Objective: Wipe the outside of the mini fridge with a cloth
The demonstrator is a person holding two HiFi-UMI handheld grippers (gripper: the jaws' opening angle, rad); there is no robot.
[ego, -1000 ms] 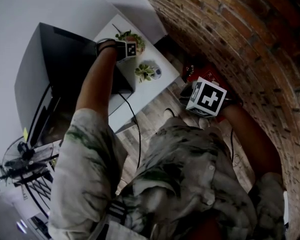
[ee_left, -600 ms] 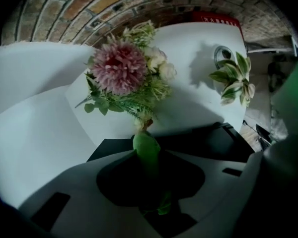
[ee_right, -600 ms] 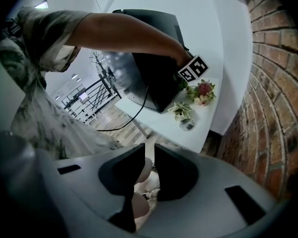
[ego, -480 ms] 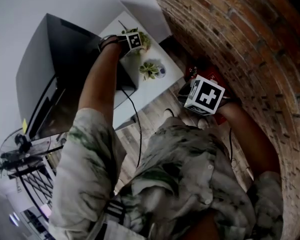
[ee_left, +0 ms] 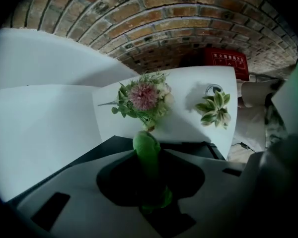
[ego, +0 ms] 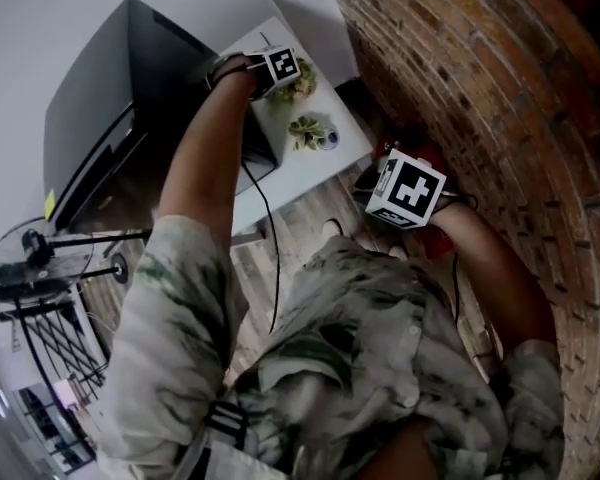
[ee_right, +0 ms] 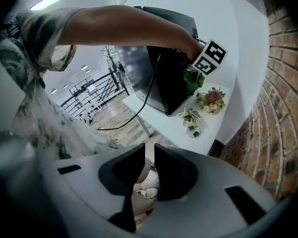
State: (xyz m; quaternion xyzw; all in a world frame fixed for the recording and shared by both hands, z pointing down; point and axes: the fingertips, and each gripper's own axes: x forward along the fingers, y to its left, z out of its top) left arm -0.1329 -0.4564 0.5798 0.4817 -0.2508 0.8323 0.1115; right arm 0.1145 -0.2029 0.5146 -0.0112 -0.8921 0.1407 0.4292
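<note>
The black mini fridge [ego: 130, 98] stands on a white table [ego: 300, 173]. My left gripper [ego: 280, 68] is at the fridge's far upper corner, beside a flower posy [ego: 306, 83]. In the left gripper view, that gripper [ee_left: 149, 158] is shut on a rolled green cloth [ee_left: 146, 144] that sticks out over the fridge's dark top edge [ee_left: 111, 144]. The right gripper view shows the cloth [ee_right: 192, 80] against the fridge [ee_right: 164, 78]. My right gripper [ego: 408, 192] hangs low by the brick wall, away from the fridge. Its jaws [ee_right: 149, 155] are shut on nothing.
A small leafy plant [ee_left: 213, 108] and the pink flower posy [ee_left: 143, 96] stand on the table just past the fridge. A black cable [ego: 272, 258] drops from the fridge. A red box [ee_left: 225, 61] sits at the foot of the brick wall [ego: 480, 88]. Black railings [ego: 40, 268] lie at the left.
The head view has swung, so the fridge and table sit further right and higher. My left gripper stays by the flowers at the fridge's corner. The right gripper has barely moved.
</note>
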